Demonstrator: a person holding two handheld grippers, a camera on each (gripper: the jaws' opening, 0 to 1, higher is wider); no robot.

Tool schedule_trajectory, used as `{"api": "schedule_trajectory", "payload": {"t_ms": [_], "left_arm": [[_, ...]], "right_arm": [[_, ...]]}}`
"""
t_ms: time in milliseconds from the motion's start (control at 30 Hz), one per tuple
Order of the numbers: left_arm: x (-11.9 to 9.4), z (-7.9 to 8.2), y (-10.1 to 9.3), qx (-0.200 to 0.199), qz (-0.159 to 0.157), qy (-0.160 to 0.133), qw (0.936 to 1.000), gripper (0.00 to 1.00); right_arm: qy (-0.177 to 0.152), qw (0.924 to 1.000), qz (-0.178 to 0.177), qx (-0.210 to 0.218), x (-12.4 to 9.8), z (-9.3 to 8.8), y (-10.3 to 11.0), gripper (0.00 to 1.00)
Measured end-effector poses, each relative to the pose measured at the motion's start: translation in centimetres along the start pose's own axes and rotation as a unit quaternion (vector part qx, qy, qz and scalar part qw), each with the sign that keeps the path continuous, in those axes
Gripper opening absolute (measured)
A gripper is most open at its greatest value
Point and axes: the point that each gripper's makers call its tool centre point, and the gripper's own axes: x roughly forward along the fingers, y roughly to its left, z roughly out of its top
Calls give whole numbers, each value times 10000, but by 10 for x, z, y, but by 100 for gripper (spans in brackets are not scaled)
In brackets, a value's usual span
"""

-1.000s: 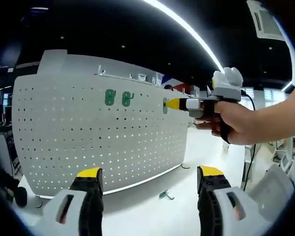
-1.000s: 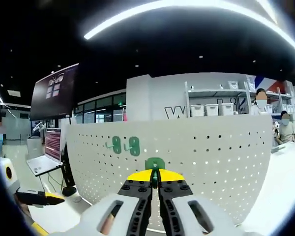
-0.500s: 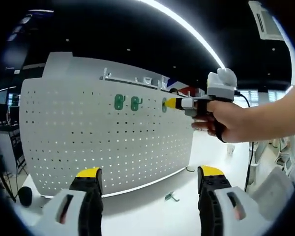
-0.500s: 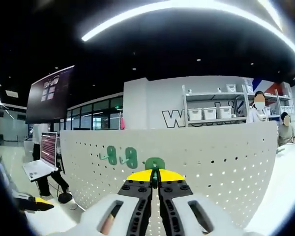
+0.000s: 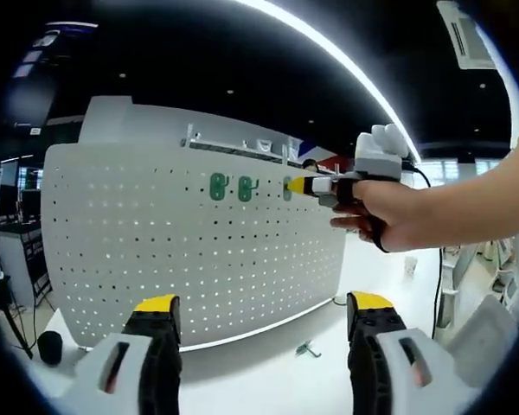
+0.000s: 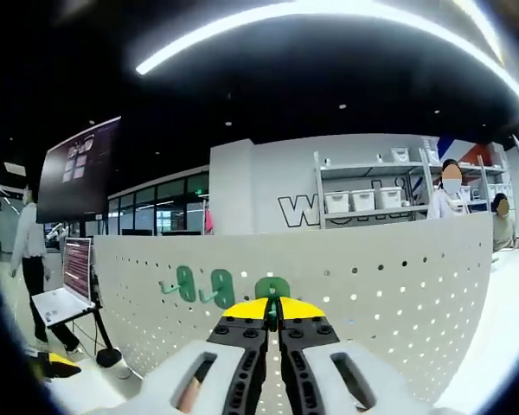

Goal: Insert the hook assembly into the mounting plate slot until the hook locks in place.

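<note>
Hard to make out: the exact way the green hook [image 6: 272, 288] meets the white perforated mounting plate [image 6: 372, 285], since in the right gripper view the yellow-tipped jaws cover its lower half. Unclear whether seated in a slot or merely pressed against the panel. Cut off at the lower edge of that view: the bodies of both jaws.

Right gripper [image 6: 272, 313] at lower centre of the right gripper view, jaws drawn together to a thin slit, pinching the green hook, whose rounded top pokes up just above the tips, against the plate. Just to its left on the plate, two more green hooks [image 6: 201, 284] already hanging side by side.

In the left gripper view, the same right gripper [image 5: 296, 184] at upper right, held by a hand [image 5: 389, 212], its yellow tip level with the top rows of holes of the plate [image 5: 156, 251], beside the two hanging hooks [image 5: 230, 187]. Held hook itself barely visible there.

Left gripper [image 5: 264, 304] at the bottom of the left gripper view, jaws spread wide, nothing between them, well apart from the plate. One small loose hook [image 5: 308, 349] lying on the white worktop [image 5: 259, 363] between the jaws, near the plate's lower edge; too small to tell its shape.
</note>
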Motion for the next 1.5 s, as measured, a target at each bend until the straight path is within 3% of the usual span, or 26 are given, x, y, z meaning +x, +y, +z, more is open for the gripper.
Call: {"api": "schedule_trajectory", "payload": {"t_ms": [367,1033,1500], "left_arm": [[-5,-9,1,-35,11,116,9999,81],[-23,-47,2,-209,11,647,9977,81],[-30,-66,-2,-236,-100,926,9954,80]], "right_arm": [[85,9999,-43,62,9,-4,-5,1],[77,10000,6,31,17,-1,-2,1],[30,10000,10,85,21,3,-2,1]]}}
